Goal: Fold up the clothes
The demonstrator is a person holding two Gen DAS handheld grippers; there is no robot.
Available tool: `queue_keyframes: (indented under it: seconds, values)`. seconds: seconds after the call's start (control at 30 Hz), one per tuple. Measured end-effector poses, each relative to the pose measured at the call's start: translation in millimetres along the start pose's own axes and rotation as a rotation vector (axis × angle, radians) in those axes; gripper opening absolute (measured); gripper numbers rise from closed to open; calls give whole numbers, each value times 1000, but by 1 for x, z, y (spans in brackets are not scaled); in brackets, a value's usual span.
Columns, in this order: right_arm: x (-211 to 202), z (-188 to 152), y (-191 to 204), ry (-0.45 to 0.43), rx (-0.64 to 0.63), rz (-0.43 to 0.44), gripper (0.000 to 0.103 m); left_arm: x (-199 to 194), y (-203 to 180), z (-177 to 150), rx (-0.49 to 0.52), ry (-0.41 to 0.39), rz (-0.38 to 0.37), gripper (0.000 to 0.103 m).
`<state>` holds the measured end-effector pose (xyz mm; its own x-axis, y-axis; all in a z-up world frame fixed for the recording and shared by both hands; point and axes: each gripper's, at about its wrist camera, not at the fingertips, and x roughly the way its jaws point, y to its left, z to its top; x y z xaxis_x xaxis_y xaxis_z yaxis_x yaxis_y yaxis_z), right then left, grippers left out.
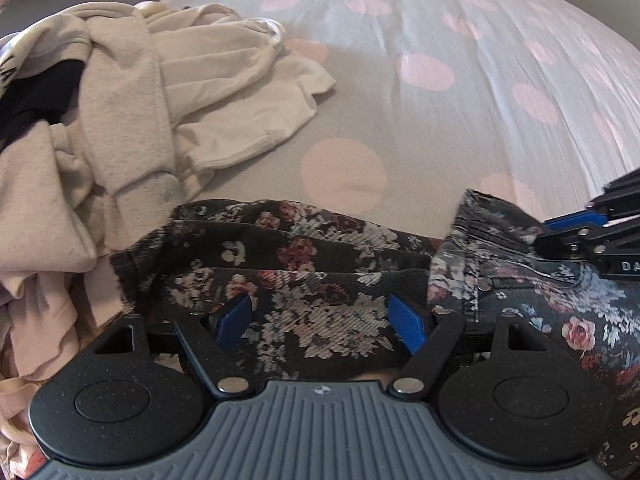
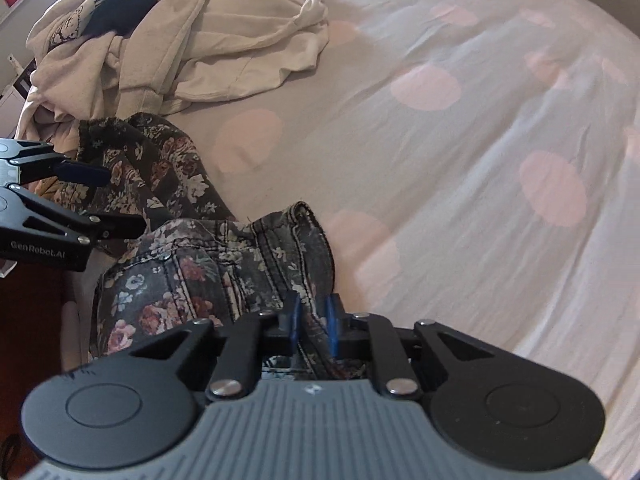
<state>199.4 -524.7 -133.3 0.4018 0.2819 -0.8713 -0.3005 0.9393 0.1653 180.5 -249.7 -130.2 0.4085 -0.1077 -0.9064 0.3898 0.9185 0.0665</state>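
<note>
Floral denim, prob. jeans, lay bunched at the near edge of a bed as two hand-held claws worked it. Right claw was clenched on a stitched seam or hem of the jeans, cloth pinched between its blue pads. Left claw stood spread wide, pads either side of a floral fold, gripping nothing that could be seen. In the right-wrist view the left claw showed at frame left, over the far part of the jeans; whether it touched the cloth there couldn't be told.

Jeans were neither flat nor folded: creased, doubled over on themselves, waistband w/ rivet turned up near the right claw. A heap of cream tops, w/ something black among them, sat crumpled just beyond, touching the jeans' far end. No neat folded stack appeared in either view. By this reading, folding of the jeans was in hand and unfinished, and the heap was left to do.
</note>
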Motion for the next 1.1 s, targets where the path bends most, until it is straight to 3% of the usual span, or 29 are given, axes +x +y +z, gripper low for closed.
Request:
queue_keyframes:
  seconds: [0.2,0.47,0.67,0.73,1.07,1.1]
  values:
    - [-63,2,-9,-126,18,-191,11,-22,9,-3,-21,-51,-2,75]
    - [-162,-27,-51,-266,71,-600,10,-37,21,-7,-48,-88,0,75]
    - [-238,-65,-107,-318,210,-893,10,-44,27,-4,-43,-112,8,75]
    - [-249,-82,-120,-312,261,-924,0,-45,31,-2,-49,-119,16,75]
    - [-305,-168,-185,-275,519,-1075,0,-32,50,11,-74,-90,69,75]
    - [-298,-172,-186,-273,529,-1039,1,-32,50,11,-74,-86,67,75]
